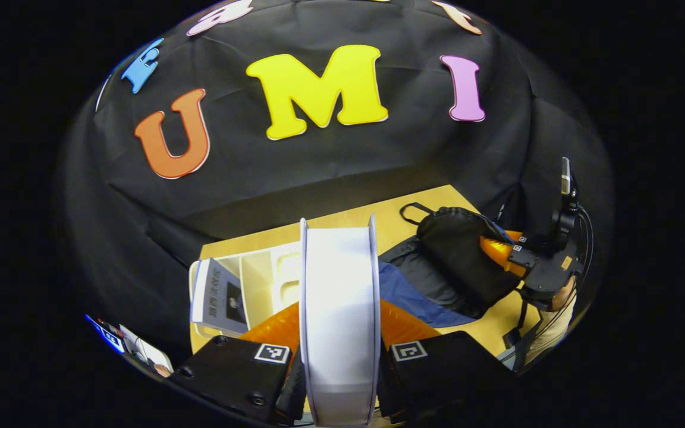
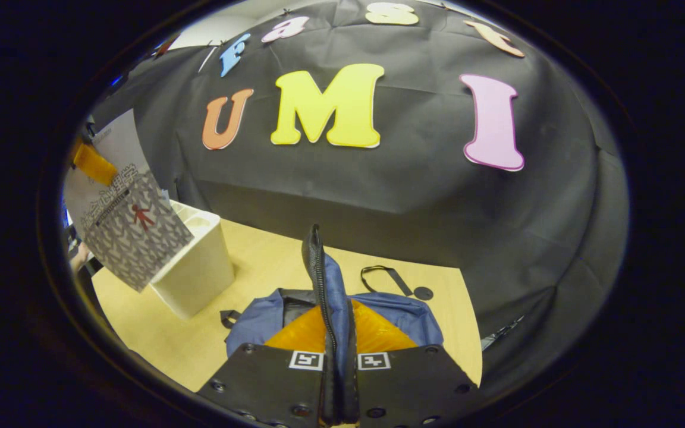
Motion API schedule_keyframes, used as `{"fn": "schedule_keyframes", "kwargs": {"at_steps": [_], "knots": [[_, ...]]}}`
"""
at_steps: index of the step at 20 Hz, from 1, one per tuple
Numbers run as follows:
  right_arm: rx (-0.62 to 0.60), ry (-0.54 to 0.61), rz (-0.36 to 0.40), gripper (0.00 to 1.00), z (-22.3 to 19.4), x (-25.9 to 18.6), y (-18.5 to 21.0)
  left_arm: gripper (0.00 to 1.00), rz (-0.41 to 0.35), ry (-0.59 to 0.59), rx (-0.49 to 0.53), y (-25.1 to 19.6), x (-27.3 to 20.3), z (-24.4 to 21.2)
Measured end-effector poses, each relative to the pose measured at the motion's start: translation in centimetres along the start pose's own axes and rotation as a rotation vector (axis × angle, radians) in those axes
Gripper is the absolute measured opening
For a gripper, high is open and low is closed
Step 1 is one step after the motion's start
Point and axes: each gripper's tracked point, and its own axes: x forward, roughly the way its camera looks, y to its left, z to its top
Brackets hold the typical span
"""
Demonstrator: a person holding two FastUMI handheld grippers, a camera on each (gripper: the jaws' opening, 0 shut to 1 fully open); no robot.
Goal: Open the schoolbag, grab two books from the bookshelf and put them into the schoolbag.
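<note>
Left gripper (image 1: 339, 333): clamped on book (image 1: 339, 297), held edge-on above bookshelf (image 1: 259, 279) | another book (image 1: 220, 294) in the shelf | right gripper (image 2: 338, 351): pinching schoolbag (image 2: 324, 309) zipper edge, holding its mouth up on the table (image 2: 158, 333) | progress: bag open, first book lifted, none in bag yet.

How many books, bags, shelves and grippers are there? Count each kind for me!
Books: 2 (held book, shelved book)
Bookshelf: 1
Schoolbag: 1
Grippers: 2 (left gripper, right gripper)
Total: 6
</note>
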Motion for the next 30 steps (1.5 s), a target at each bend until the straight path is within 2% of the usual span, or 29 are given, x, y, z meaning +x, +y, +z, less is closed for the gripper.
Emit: {"fn": "schedule_keyframes", "kwargs": {"at_steps": [5,6,8,10,12,13,14,15,16,17,18,22,24,26,30], "knots": [[-0.007,0.021,-0.016,0.06,-0.2,0.1,-0.1,0.51,-0.150,0.043,-0.097,-4.1,3.7,0.2],[0.002,0.027,-0.022,0.06,0.0,0.2,-0.3,0.48,-0.188,0.057,-0.136,-4.9,4.7,-0.2],[0.025,0.031,-0.013,0.06,0.2,0.3,-0.1,0.48,-0.297,0.104,-0.226,-7.0,6.0,-1.0],[0.030,0.032,-0.019,0.06,0.7,0.2,-0.2,0.48,-0.371,0.140,-0.309,-8.4,7.6,-1.4],[0.027,0.034,-0.023,0.06,1.1,0.2,-0.2,0.48,-0.398,0.158,-0.369,-8.7,9.3,-1.6],[0.033,0.030,-0.029,0.03,1.4,0.2,-0.3,0.53,-0.414,0.160,-0.394,-8.9,10.0,-1.6],[0.041,0.027,-0.034,0.06,1.7,0.2,-0.4,0.48,-0.421,0.150,-0.422,-9.0,10.5,-1.3],[0.045,0.029,-0.027,0.06,1.7,0.1,-0.5,0.49,-0.423,0.132,-0.444,-9.1,11.3,-1.3],[0.058,0.029,-0.020,0.06,1.9,0.0,-0.5,0.53,-0.427,0.128,-0.452,-9.3,11.7,-1.6],[0.064,0.023,-0.024,0.06,2.3,-0.1,-0.7,0.48,-0.426,0.121,-0.471,-9.4,12.4,-1.7],[0.065,0.017,-0.031,0.06,2.7,-0.1,-1.0,0.48,-0.438,0.112,-0.493,-9.7,12.9,-1.8],[0.078,0.007,-0.032,0.06,3.8,-0.6,-1.0,0.49,-0.547,0.097,-0.610,-12.3,14.5,-1.2],[0.074,-0.004,-0.032,0.06,4.5,-0.7,-0.9,0.48,-0.578,0.086,-0.677,-13.0,15.5,-0.9],[0.075,-0.029,-0.026,0.06,5.3,-1.2,-0.4,0.48,-0.613,0.062,-0.740,-14.0,17.1,-0.8],[0.049,-0.065,0.000,0.06,6.5,-1.8,1.7,0.49,-0.730,0.028,-0.852,-16.4,19.0,-0.6]]}}
